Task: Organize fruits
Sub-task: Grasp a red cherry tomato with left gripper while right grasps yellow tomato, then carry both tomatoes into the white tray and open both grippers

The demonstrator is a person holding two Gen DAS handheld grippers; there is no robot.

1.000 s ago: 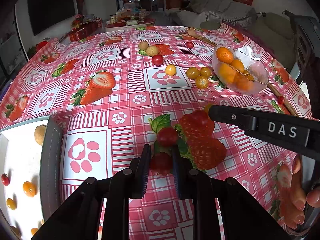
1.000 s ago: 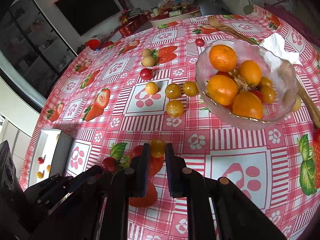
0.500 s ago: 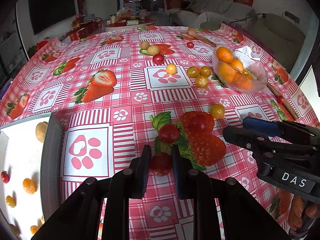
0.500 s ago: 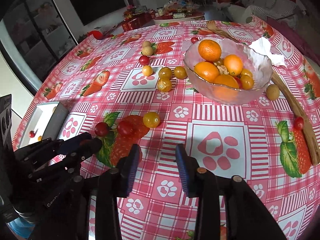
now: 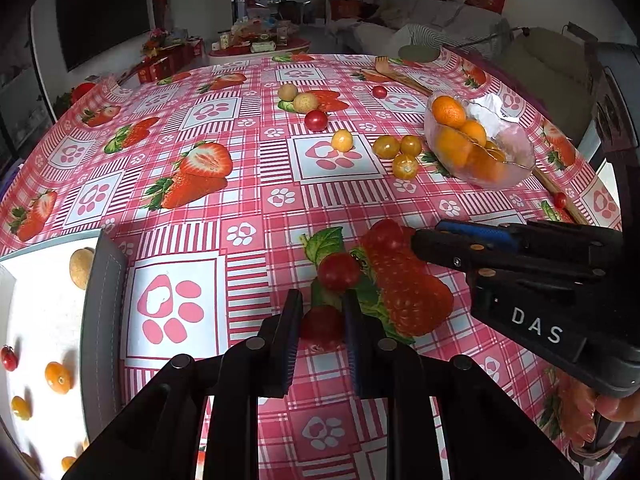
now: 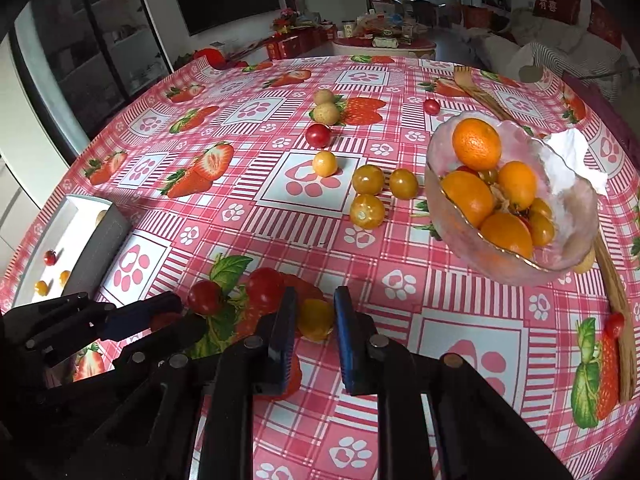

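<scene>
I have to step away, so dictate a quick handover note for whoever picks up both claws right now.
Left claw: shut on a red cherry tomato.
Right claw: shut on a yellow cherry tomato.
Tray at the left edge already holds a few small fruits.
Glass bowl holds oranges.
Left to sort: two red tomatoes near the claws, plus the loose yellow, red and tan fruits mid-table.

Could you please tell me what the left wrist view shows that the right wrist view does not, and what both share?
Only the left wrist view shows the left claw shut on a red tomato and fingers of the person's hand. Only the right wrist view shows the right claw shut on a yellow tomato. Both show the glass bowl of oranges, the white tray and a loose red tomato.
</scene>
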